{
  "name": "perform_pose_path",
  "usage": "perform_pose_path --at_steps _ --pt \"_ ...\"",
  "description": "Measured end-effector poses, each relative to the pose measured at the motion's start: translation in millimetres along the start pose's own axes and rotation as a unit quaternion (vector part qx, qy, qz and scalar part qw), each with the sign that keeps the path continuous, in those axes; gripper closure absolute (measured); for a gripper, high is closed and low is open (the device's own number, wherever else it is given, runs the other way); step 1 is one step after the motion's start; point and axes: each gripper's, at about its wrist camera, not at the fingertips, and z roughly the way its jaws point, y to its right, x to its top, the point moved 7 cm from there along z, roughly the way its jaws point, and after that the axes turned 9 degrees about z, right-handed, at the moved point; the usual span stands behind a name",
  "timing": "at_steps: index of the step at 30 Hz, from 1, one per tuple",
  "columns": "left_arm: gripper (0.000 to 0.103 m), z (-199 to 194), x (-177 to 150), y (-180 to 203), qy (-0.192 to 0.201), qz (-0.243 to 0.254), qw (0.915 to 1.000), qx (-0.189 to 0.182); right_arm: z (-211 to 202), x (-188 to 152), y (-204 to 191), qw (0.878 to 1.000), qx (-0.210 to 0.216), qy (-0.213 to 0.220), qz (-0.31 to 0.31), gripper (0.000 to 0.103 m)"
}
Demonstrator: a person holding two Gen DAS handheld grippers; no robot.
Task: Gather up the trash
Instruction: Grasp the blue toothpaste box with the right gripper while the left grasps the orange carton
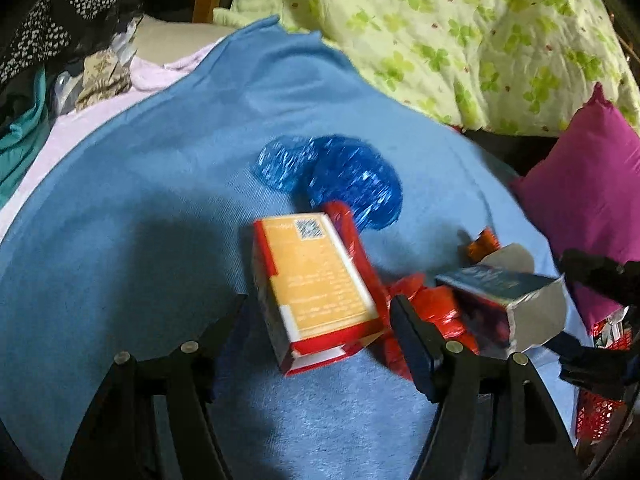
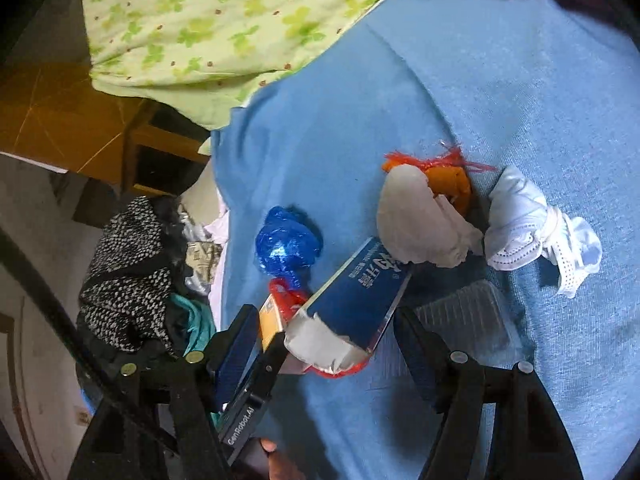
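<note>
Blue terry cloth (image 1: 168, 184) covers the surface where the trash is scattered, and both views are filled by it. From the left wrist view, an orange and red carton (image 1: 316, 292) with a QR code is seen lying between the spread fingers of the left gripper (image 1: 320, 312), which are not pressed on it; its small print is too blurred to be read. Behind it lie a crumpled blue plastic wrapper (image 1: 340, 176) and red plastic wrappers (image 1: 432, 312). A dark blue carton (image 2: 356, 296) with torn grey flaps and white East Asian lettering is shown best by the right wrist view, between the open fingers of the right gripper (image 2: 324, 324), untouched by them. Only that view shows a knotted white face mask (image 2: 536, 228), a clear plastic tray (image 2: 464, 312), an orange scrap (image 2: 452, 184) and the words "GenRobot.AI" on the other tool. A green clover-print quilt (image 1: 440, 28), a magenta cushion (image 1: 588, 184), heaped clothes (image 2: 128, 268) and a wooden chair (image 2: 136, 148) surround the cloth.
</note>
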Motion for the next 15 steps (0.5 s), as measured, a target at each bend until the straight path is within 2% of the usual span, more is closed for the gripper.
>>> perform_pose_path --at_steps 4,5,6,8,15 --pt "0.035 5 -5 -7 -0.012 -0.018 0.9997 -0.012 -1 1 1 1.0 -0.003 0.015 0.0 0.032" --pt "0.04 5 -6 -9 -0.014 -0.02 0.9996 -0.012 -1 1 1 1.0 -0.004 0.016 -0.001 0.035" --pt "0.044 5 -6 -10 -0.014 -0.02 0.9996 -0.013 -1 0 2 1.0 -0.008 0.017 -0.004 0.043" --pt "0.047 4 -6 -11 -0.012 -0.02 0.9996 -0.015 -2 0 5 1.0 -0.013 0.019 -0.01 0.047" --pt "0.051 -2 -9 -15 -0.01 -0.005 0.9999 -0.013 -9 -4 3 0.999 0.0 0.022 -0.031 0.051"
